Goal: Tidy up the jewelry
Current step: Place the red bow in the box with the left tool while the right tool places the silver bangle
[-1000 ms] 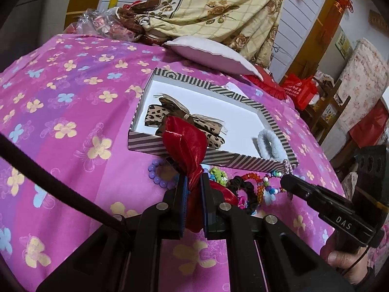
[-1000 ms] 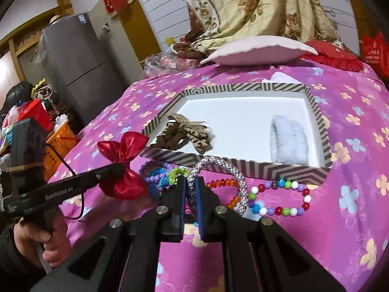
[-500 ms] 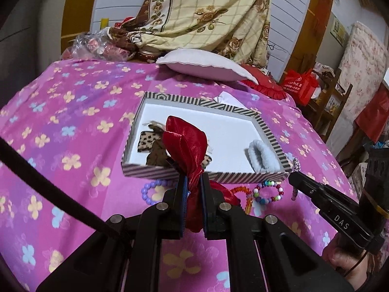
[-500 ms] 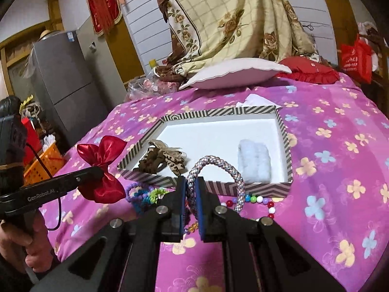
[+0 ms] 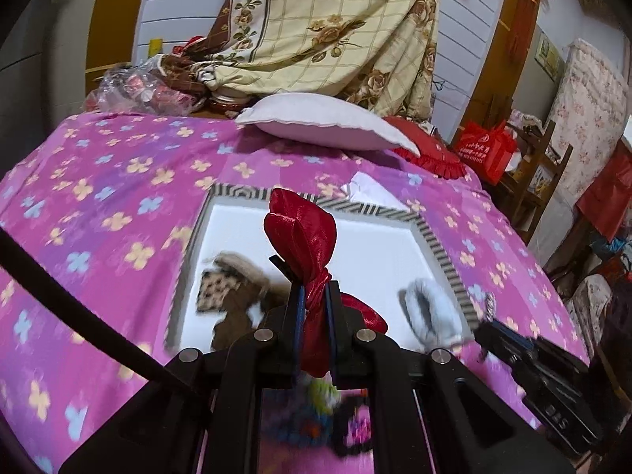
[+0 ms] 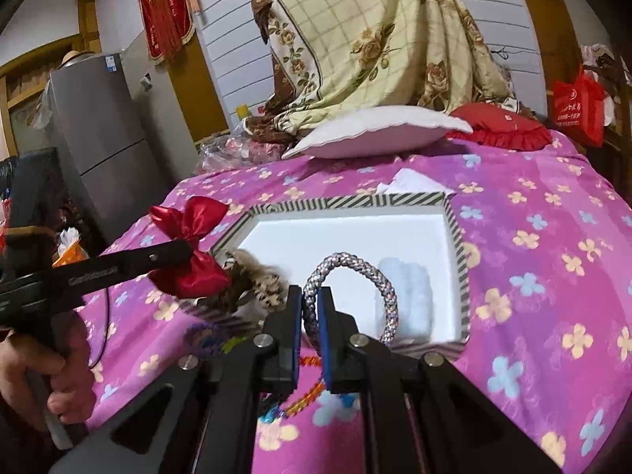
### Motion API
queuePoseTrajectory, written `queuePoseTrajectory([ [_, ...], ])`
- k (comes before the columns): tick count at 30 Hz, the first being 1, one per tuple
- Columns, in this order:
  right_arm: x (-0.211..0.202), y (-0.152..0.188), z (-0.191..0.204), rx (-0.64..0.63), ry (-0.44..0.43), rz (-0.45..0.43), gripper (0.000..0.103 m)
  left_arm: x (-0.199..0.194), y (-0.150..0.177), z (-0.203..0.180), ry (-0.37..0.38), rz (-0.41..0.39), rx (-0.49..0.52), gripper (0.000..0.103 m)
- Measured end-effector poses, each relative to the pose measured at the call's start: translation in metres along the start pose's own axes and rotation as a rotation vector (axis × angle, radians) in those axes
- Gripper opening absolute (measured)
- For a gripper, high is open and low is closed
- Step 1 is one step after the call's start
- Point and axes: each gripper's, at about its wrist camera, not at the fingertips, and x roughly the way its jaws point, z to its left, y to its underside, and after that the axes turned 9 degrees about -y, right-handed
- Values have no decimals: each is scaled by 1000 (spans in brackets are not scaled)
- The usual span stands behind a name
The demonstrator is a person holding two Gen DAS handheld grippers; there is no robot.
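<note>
Left gripper (image 5: 315, 296) hides the blurred beads (image 5: 316, 399) behind its red bow (image 5: 304, 237).

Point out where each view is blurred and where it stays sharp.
Left wrist view: red bow sharp in the jaws; leopard bow, fluffy scrunchie and beads below smeared by motion. Right wrist view: braided bracelet crisp; leopard bow and near beads blurred. Both bend toward the edges.
</note>
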Motion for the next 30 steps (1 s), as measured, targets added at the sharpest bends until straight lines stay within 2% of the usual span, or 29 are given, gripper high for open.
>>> queuePoseTrajectory([
  [4, 8, -8, -6, 0, 17, -12, 8, 38, -11, 13, 61, 26, -71, 0],
  [9, 36, -18, -4, -15, 20, -3, 8, 68, -14, 18, 71, 59, -88, 0],
  [11, 53, -21, -4, 17, 30, 9, 8, 75, -16, 21, 90, 61, -113, 0],
  [16, 97, -23, -8, 58, 65, 75, 8, 89, -19, 24, 133, 83, -165, 0],
  [19, 119, -15, -22, 130, 62, 135, 8, 97, -20, 21, 103, 94, -151, 0],
  [23, 134, -3, -30, 168, 81, 211, 9, 114, -11, 20, 88, 195, -149, 0],
  [24, 135, -2, -30, 167, 81, 217, 11, 117, -10, 20, 84, 214, -140, 0],
  [27, 130, 1, -28, 164, 77, 205, 28, 115, -7, 24, 80, 219, -151, 4],
  [29, 125, 0, -26, 151, 79, 187, 44, 112, -8, 31, 86, 210, -177, 9],
  [30, 121, -1, -25, 142, 78, 175, 44, 111, -9, 34, 87, 212, -186, 9],
])
